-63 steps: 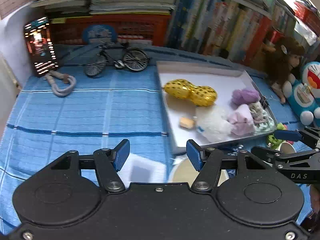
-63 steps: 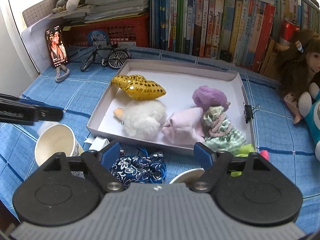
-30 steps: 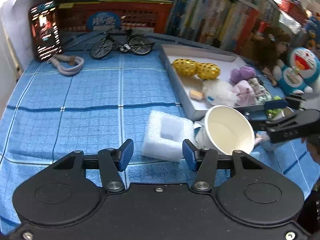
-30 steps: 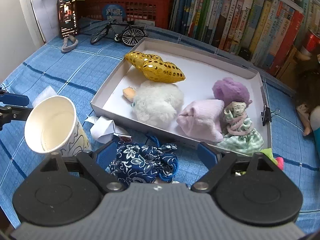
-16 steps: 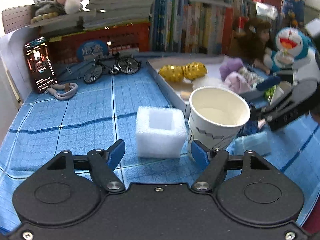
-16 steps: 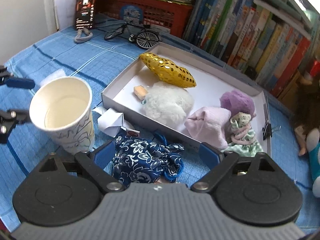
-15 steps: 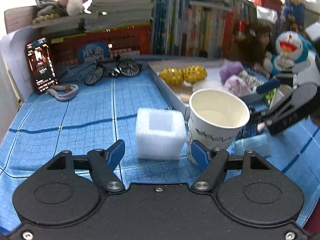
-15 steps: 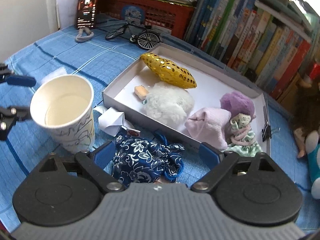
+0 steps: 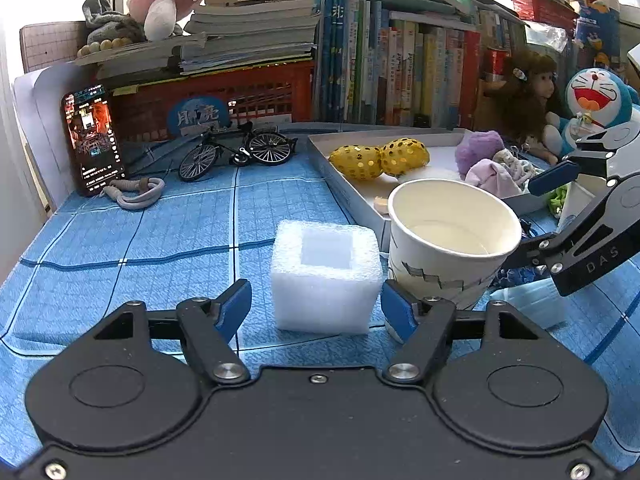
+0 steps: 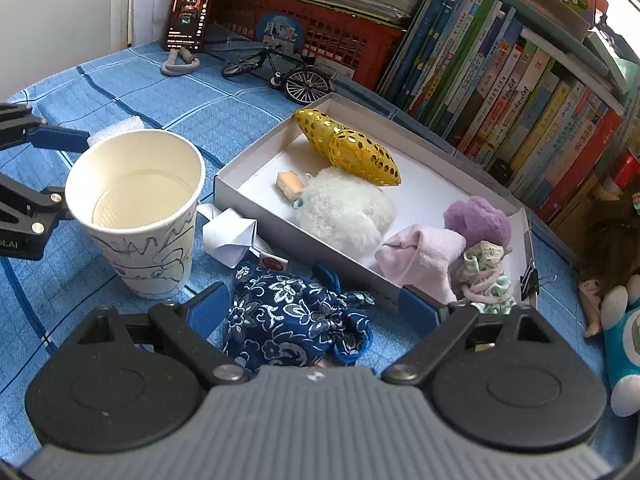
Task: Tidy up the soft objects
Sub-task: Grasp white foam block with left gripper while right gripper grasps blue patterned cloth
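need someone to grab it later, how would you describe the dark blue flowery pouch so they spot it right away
Find the shallow white box of soft toys on the blue checked cloth. On the cloth just outside its near wall, right of the paper cup, lies the pouch: the only navy fabric with white flowers, crumpled, with a blue drawstring.

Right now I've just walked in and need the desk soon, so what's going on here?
A person with a gripper in each hand is sorting soft things into the white box, which already holds several plush toys. The left gripper, whose jaws have just been opening, stands open around the white foam block, not pressing it. The right gripper stands open over the blue floral pouch, which lies on the cloth outside the box. A paper cup stands between them. Nothing is held.
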Available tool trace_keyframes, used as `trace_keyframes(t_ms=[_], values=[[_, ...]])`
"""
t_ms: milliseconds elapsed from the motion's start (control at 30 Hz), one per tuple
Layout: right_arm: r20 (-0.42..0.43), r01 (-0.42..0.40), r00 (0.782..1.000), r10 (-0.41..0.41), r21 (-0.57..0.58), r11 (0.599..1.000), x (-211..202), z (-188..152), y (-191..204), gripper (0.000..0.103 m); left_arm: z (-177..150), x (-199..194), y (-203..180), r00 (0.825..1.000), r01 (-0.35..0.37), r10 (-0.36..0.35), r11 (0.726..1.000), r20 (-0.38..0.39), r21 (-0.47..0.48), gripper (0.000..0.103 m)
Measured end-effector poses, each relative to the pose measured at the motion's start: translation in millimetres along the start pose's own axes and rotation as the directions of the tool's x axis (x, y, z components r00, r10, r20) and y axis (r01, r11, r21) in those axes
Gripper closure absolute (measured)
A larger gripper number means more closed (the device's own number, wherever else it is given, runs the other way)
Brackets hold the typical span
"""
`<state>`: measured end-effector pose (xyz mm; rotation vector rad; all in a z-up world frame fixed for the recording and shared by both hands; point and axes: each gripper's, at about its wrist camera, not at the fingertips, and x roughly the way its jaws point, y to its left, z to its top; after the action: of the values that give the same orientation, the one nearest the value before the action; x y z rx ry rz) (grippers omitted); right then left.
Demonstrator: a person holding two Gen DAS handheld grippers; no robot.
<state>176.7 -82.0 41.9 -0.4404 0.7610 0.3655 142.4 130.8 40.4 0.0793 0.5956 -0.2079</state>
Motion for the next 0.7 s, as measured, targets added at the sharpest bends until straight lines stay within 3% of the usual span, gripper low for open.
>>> trace_keyframes(t_ms=[233,467,700], values=[[-0.079,-0.049,0.995,0.054,0.063,0.997,18.8,8.7,-6.5,0.007,0.5,4.7,-1.2,1.0,0.006,-0.006,1.0,-0.011,-0.019,0.046],[-0.13,-0.08,0.987,0.097,0.127,0.989,34.0,15.6,-11.4,0.008,1.1,5.5,0.8,1.0,0.007,-0.008,0.999,-0.011,-0.036,0.047],[-0.147,-0.066,0.986,0.079,0.094,0.993,38.3,13.9,-6.9,0.009,0.7,11.3,1.3,1.0,-0.006,0.006,0.999,-0.011,-0.046,0.046]])
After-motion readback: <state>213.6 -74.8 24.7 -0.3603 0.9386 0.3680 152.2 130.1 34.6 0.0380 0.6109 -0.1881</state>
